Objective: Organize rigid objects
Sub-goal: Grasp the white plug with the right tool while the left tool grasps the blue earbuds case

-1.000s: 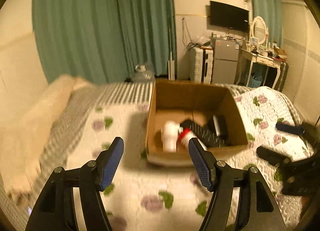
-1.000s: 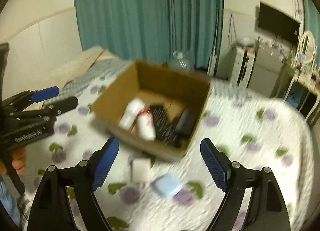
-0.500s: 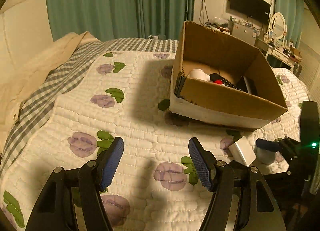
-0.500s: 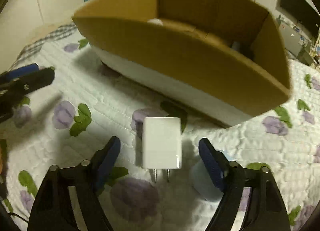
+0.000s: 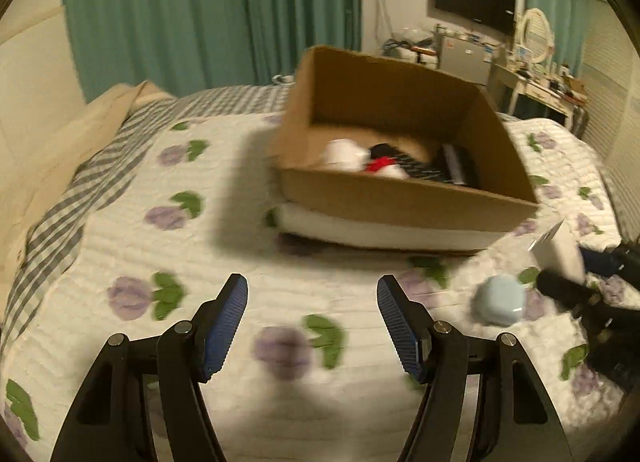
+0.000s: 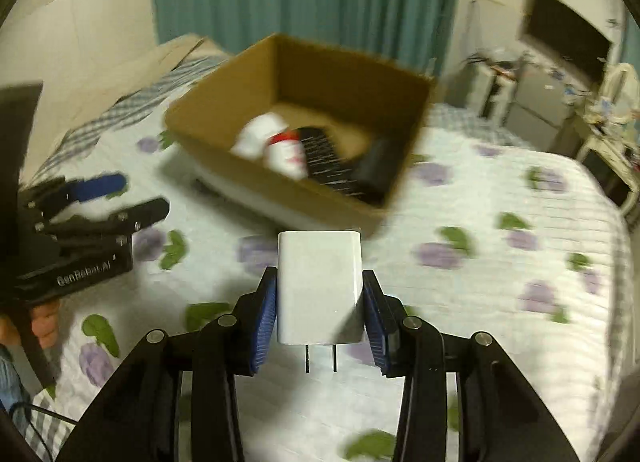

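Observation:
My right gripper (image 6: 319, 304) has a white plug charger (image 6: 319, 274) between its blue pads, prongs toward the camera; the jaws are closing and the pads press its sides. The charger hangs above the quilt, in front of the open cardboard box (image 6: 224, 130). Inside the box lie a white bottle (image 6: 258, 134), a red-capped bottle (image 6: 286, 150) and dark flat items (image 6: 324, 160). My left gripper (image 5: 312, 326) is open over the flowered quilt with nothing between its fingers. A pale blue round case (image 5: 500, 300) lies on the quilt to its right, by the charger (image 5: 558, 248).
The bed's quilt (image 5: 168, 222) spreads around the box; a checked blanket (image 5: 72, 198) and beige pillow lie at the left. Green curtains, a wall TV (image 5: 474, 4), a small fridge and a dressing table stand behind. A person's fingers (image 6: 44, 318) show at the lower left.
The right jaws narrowed onto the white charger and carried it up off the quilt, away from the box wall. The left gripper's view shifted so the pale blue case shows at its right.

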`<state>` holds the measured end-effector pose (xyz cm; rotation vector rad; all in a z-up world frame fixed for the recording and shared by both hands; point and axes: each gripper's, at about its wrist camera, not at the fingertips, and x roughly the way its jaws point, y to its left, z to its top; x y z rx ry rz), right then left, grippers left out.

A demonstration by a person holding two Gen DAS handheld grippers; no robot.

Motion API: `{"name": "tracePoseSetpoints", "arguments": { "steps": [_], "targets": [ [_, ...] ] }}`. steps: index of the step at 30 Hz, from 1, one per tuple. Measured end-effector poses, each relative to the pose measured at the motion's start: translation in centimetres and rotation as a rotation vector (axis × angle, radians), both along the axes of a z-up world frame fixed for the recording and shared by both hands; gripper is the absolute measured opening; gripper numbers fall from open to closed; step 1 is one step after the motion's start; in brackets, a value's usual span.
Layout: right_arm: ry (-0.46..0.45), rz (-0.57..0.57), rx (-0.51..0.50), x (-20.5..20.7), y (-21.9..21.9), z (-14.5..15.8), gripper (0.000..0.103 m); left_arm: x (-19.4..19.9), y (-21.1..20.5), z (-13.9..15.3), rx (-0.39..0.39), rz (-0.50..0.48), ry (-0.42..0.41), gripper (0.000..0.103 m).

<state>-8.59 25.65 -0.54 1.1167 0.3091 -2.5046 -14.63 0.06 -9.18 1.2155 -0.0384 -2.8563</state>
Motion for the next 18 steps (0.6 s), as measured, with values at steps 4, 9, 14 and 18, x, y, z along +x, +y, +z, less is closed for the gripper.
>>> {"name": "tracePoseSetpoints", "arguments": {
  "steps": [4, 9, 14, 18],
  "targets": [
    [0.005, -0.129, 0.019, -1.0, 3.3, 0.2, 0.04, -0.6, 4.2, 0.0, 0.0, -0.085, -0.007, 0.07],
    [-0.049, -0.19, 0.005, -2.6, 4.6, -1.6, 0.04, -1.9, 8.0, -1.7, 0.027, -0.163, -0.059, 0.07],
    [-0.096, -0.222, -0.04, -3.4, 6.3, -2.6, 0.04, -2.4, 10.9, -3.8, 0.048, -0.257, -0.119, 0.07],
    [-0.109, -0.233, -0.073, -3.5, 6.9, -2.7, 0.04, -2.6, 12.2, -5.0, 0.064, -0.299, -0.146, 0.07]
  ]
}}
